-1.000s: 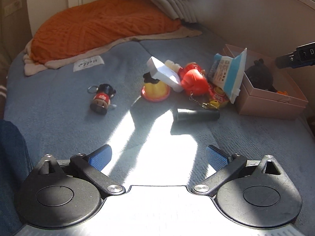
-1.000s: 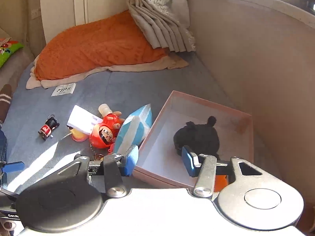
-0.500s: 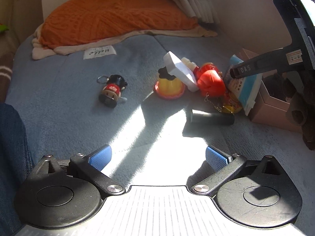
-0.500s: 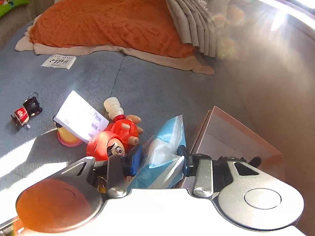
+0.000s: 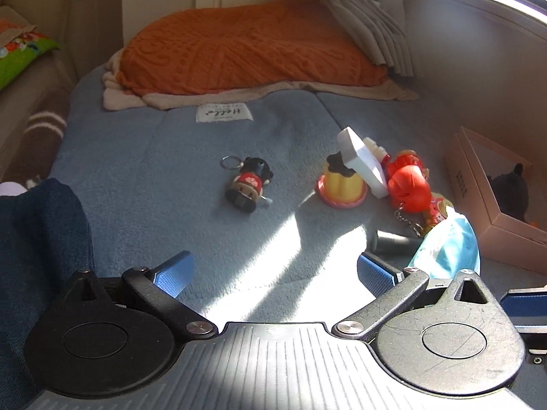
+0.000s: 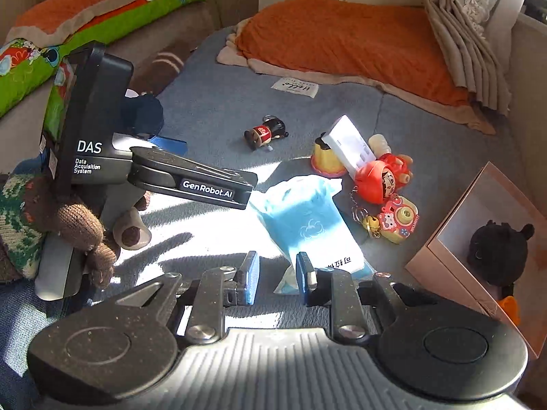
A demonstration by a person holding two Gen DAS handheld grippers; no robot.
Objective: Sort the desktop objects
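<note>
Tissue pack (image 6: 309, 229) in right gripper (image 6: 273, 278), jaws closing on its corner.
Left gripper (image 5: 273, 273) wide open, empty, above blue mat (image 5: 171, 157).

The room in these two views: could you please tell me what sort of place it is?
Probably a bedroom or window nook at home: a blue blanket as the work surface, an orange cushion behind, curtains by a window.

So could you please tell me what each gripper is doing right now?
Left gripper: fingers open, holding nothing.
Right gripper: fingers closing on the blue tissue pack between them.
</note>
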